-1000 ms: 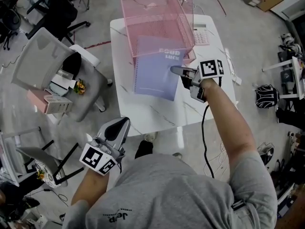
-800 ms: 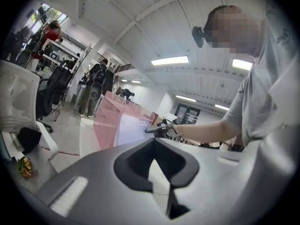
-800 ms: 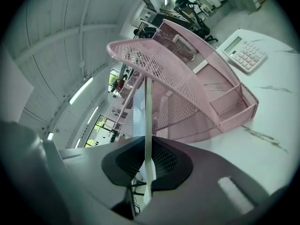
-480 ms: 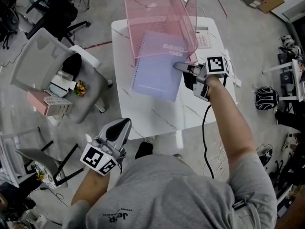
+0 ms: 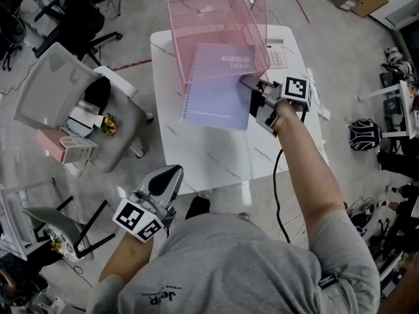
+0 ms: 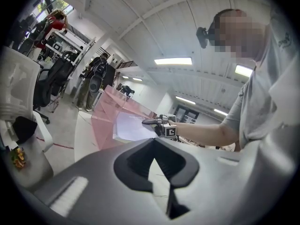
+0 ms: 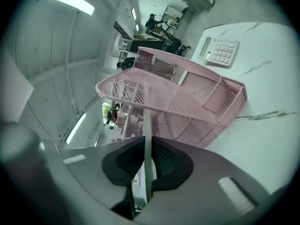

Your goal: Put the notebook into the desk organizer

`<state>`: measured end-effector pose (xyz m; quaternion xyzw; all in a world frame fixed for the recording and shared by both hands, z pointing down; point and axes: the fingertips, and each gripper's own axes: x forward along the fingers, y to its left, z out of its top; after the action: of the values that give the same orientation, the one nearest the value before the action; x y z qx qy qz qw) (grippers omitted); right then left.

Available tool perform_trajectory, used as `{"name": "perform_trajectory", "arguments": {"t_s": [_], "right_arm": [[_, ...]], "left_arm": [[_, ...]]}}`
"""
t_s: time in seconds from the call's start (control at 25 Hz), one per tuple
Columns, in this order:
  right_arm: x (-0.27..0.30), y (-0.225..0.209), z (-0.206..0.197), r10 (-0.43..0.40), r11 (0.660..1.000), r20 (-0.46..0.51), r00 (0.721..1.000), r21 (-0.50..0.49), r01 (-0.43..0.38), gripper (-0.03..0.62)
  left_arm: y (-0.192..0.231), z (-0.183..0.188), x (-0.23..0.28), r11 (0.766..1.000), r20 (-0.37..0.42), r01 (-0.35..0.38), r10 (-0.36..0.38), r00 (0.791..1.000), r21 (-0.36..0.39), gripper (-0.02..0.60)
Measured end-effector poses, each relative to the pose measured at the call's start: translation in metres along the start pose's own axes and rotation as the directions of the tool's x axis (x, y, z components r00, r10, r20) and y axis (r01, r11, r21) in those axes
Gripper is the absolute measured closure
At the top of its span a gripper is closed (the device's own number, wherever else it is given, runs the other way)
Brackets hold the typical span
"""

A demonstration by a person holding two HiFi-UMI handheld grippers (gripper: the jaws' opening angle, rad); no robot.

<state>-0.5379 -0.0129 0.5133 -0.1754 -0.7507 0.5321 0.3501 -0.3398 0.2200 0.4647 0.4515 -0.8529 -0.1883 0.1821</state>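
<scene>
A lavender spiral notebook (image 5: 219,90) is held above the white table (image 5: 216,156). Its far part shows through the mesh of the pink wire desk organizer (image 5: 216,25) at the table's back. My right gripper (image 5: 252,87) is shut on the notebook's right edge. In the right gripper view the notebook (image 7: 147,139) runs edge-on between the jaws toward the organizer (image 7: 187,102). My left gripper (image 5: 165,180) hangs low, off the table's near edge, shut and holding nothing. In the left gripper view, the notebook (image 6: 129,125) and right gripper (image 6: 150,121) are far ahead.
A white calculator (image 5: 276,50) lies to the right of the organizer and also shows in the right gripper view as the calculator (image 7: 218,48). A cable (image 5: 315,93) runs along the table's right edge. A grey chair (image 5: 59,97) with small items stands left of the table.
My right gripper has carried the notebook farther from me, so more of it now lies within the organizer's mesh. The left gripper has barely moved.
</scene>
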Motion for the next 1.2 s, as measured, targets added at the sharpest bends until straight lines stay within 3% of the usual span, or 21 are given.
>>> {"name": "perform_trajectory", "arguments": {"t_s": [0.16,0.24,0.32,0.48,0.64,0.8,0.92,0.96,1.0,1.04,1.2], "right_arm": [[0.001,-0.008,0.002,-0.091,0.993,0.04,0.995,-0.067,0.093,0.557],[0.003,-0.006,0.005,-0.089,0.993,0.065,0.994,-0.078,0.094,0.546],[0.004,-0.003,0.005,-0.06,0.993,0.083,0.995,-0.096,0.068,0.433],[-0.005,-0.006,-0.007,-0.017,0.988,0.073,0.997,-0.151,0.028,0.276],[-0.023,-0.019,-0.037,0.024,0.993,0.013,1.0,-0.118,-0.022,0.25],[-0.031,-0.042,-0.096,0.04,0.995,-0.131,0.991,-0.086,-0.052,0.249],[-0.026,-0.052,-0.116,0.096,0.993,-0.155,0.983,-0.049,-0.104,0.253],[-0.025,-0.049,-0.116,0.114,0.992,-0.144,0.983,-0.037,-0.121,0.275],[-0.026,-0.045,-0.115,0.12,0.992,-0.131,0.984,-0.032,-0.125,0.41],[-0.027,-0.04,-0.113,0.118,0.992,-0.12,0.986,-0.039,-0.123,0.454],[-0.033,-0.022,-0.081,0.128,0.988,-0.051,0.991,-0.077,-0.131,0.5]], "left_arm": [[0.0,-0.003,0.004,1.0,-0.008,0.004,-0.004,1.0,-0.011,0.526],[0.0,-0.005,0.007,1.0,-0.01,0.005,-0.005,1.0,-0.021,0.526],[-0.002,-0.006,0.01,1.0,-0.013,0.011,-0.011,1.0,-0.024,0.526],[-0.002,-0.007,0.012,1.0,-0.017,0.018,-0.019,1.0,-0.022,0.526],[0.0,-0.008,0.012,0.999,-0.016,0.012,-0.013,1.0,-0.032,0.526],[0.002,-0.009,0.012,0.999,-0.019,0.013,-0.013,1.0,-0.042,0.526],[0.0,-0.012,0.013,0.999,-0.024,0.018,-0.019,1.0,-0.051,0.526],[-0.001,-0.013,0.014,0.998,-0.024,0.021,-0.023,0.999,-0.052,0.526],[-0.002,-0.013,0.014,0.998,-0.025,0.024,-0.026,0.999,-0.051,0.526],[-0.002,-0.012,0.014,0.998,-0.024,0.026,-0.027,0.999,-0.05,0.526],[0.001,-0.011,0.013,0.998,-0.022,0.023,-0.024,0.999,-0.057,0.526]]}}
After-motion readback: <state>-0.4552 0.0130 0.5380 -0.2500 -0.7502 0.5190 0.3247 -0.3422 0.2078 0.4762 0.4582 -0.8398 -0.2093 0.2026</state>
